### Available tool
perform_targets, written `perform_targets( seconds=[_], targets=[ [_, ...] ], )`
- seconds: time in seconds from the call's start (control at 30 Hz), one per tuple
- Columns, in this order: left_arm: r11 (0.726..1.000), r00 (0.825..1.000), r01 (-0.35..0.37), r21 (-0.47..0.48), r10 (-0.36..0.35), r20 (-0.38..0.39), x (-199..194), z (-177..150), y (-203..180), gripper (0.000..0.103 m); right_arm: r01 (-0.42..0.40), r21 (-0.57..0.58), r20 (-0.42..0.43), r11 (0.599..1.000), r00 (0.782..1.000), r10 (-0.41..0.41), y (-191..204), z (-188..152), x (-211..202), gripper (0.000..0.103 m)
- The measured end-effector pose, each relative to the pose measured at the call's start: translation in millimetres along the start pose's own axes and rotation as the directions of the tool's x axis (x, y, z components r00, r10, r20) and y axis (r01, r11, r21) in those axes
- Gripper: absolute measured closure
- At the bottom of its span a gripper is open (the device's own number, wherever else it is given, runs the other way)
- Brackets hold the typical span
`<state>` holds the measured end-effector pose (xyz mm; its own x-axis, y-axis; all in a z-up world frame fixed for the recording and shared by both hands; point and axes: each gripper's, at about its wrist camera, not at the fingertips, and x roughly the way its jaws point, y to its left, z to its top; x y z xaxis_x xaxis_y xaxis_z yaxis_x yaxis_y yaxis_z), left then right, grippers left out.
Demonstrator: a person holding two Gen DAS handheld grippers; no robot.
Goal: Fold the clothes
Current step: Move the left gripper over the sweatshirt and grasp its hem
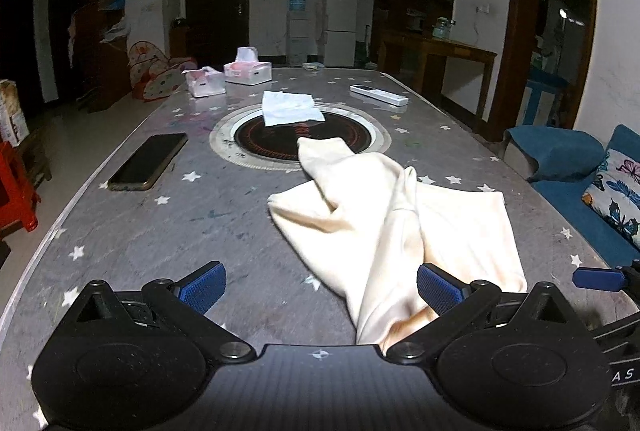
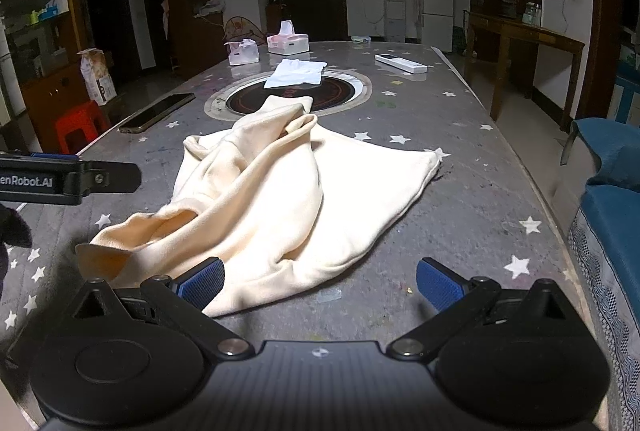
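The left claw [image 1: 322,289] is held low and level, its two blue-padded fingers [image 1: 202,287] spread wide apart with nothing pinched between them. The right claw [image 2: 320,285] is posed the same way, fingers [image 2: 438,289] wide apart and gripping nothing. Seen from the right wrist, the left claw juts in from the left edge, just beside it.

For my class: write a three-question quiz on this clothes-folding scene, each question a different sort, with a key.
1. True or false: the left gripper is shut on the cream garment.
2. What lies left of the round hob: A phone, B remote, C tissue box?
3. Fill in: the right gripper is ____.

Key: 1 false; 2 A; 3 open.
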<state>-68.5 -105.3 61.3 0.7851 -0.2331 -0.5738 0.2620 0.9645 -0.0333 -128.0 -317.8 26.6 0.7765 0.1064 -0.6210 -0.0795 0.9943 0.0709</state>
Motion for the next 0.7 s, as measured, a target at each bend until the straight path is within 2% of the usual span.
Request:
perform_targets(
  seconds=[0.47, 0.7],
  targets=[
    [0.995, 0.999, 0.047, 0.085, -0.046, -0.011, 30, 27, -25, 0.001, 0.001, 0.009, -0.008, 1.0, 1.0, -0.001, -6, 6, 10, 0.0],
    [0.992, 0.998, 0.068, 0.108, -0.066, -0.025, 50, 39, -36, 0.009, 0.003, 0.023, -0.003, 1.0, 1.0, -0.003, -12, 9, 13, 0.0]
  ],
)
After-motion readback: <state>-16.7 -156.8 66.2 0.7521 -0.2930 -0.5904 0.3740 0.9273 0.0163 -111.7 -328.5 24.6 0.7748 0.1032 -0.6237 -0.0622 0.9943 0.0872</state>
